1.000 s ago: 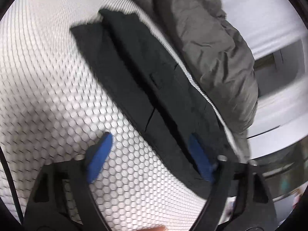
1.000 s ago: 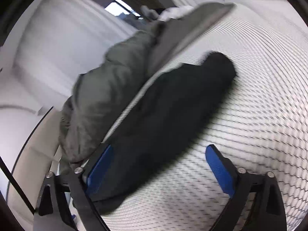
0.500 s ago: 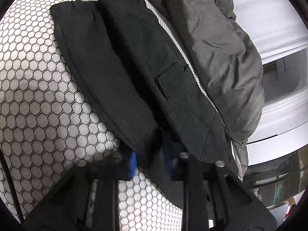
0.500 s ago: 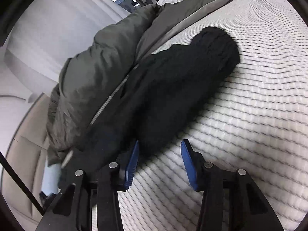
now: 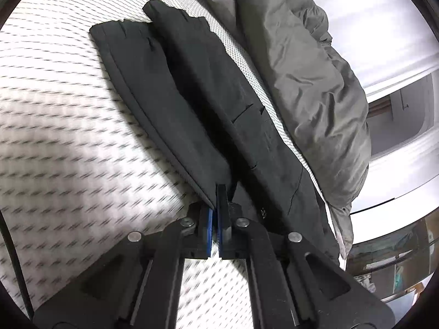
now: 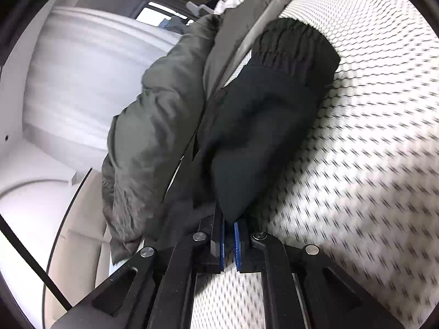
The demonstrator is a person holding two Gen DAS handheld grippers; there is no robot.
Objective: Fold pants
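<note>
The pants (image 5: 192, 104) are dark, soft woven fabric, judged light and limp: they will drape and sag between hold points, so the layers are best taken at an edge, with both layers in the pinch. They lie on the honeycomb-patterned surface (image 5: 55, 137), stretching straight ahead of both tongs, with a grey jacket (image 5: 301, 68) just beside their far edge.

Left tongs (image 5: 218, 205): closed on a fabric edge of the pants, blue pads nearly meeting. They point forward along the garment, low over the surface; the leg ends lie at the far end of this view.

Right tongs (image 6: 229, 226): closed on a bunched fold of the pants, a small gap between the pads filled by cloth. The elastic waistband (image 6: 293, 41) lies far ahead. The surface is motion-blurred in both views.
</note>
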